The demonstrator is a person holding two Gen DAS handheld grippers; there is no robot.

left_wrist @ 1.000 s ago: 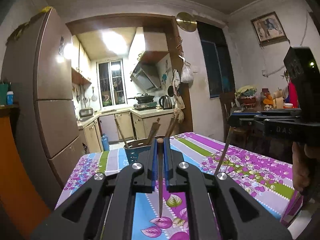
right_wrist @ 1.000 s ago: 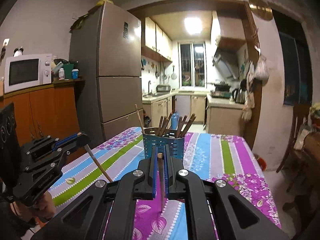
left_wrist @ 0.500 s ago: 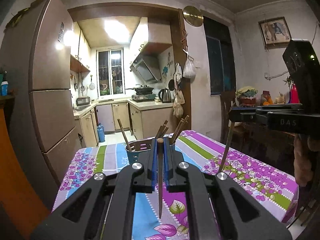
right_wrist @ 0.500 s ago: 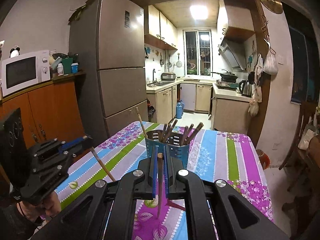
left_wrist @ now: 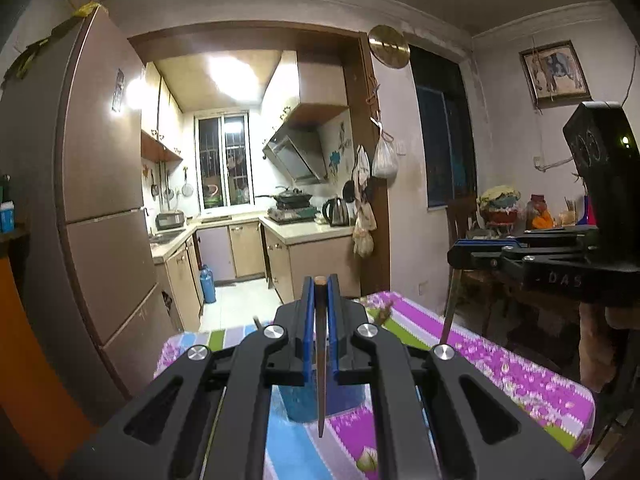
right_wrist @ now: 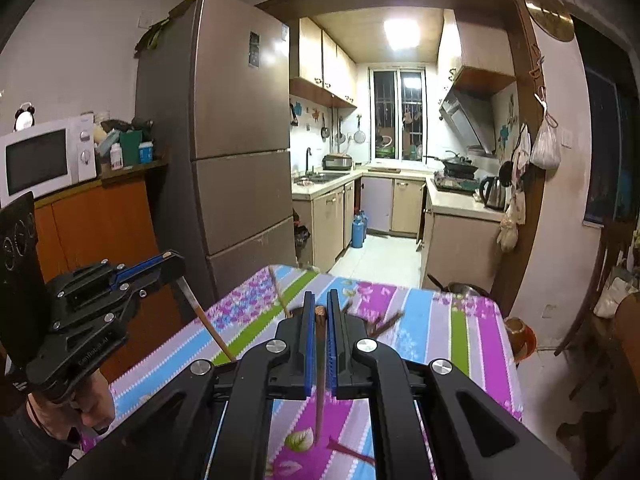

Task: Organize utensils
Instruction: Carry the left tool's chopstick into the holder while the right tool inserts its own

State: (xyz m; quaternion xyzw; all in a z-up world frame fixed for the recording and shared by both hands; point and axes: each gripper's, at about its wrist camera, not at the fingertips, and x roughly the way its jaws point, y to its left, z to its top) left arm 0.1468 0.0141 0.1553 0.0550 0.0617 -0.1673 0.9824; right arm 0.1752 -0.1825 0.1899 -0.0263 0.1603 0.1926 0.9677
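1. Clamped tight on a thin wooden stick apiece: left gripper (left_wrist: 320, 285) and right gripper (right_wrist: 318, 300), blue pads pressed on the wood from both sides.
2. Left chopstick (left_wrist: 321, 360) pinched near its blunt top end, hanging nearly straight down, pointed tip free in the air above the table (left_wrist: 520, 376).
3. Right chopstick (right_wrist: 320, 380) gripped the same way, blunt end level with the fingertips, tip dangling over the flowered, striped tablecloth.
4. Seen from the right wrist: left gripper off at the left edge, held up by a hand (right_wrist: 88, 404), its stick slanting down towards the table.
5. Seen from the left wrist: right gripper at the right edge, held well above the table, its stick hanging below the fingertips.
6. Blue utensil holder (left_wrist: 300, 404) standing on the table, below and ahead of the left gripper, largely hidden behind the fingers.
7. From the right wrist, only other chopsticks (right_wrist: 384, 324) poking out of the holder on either side of the fingers, blurred.
8. Neither held stick touching the holder or the table.
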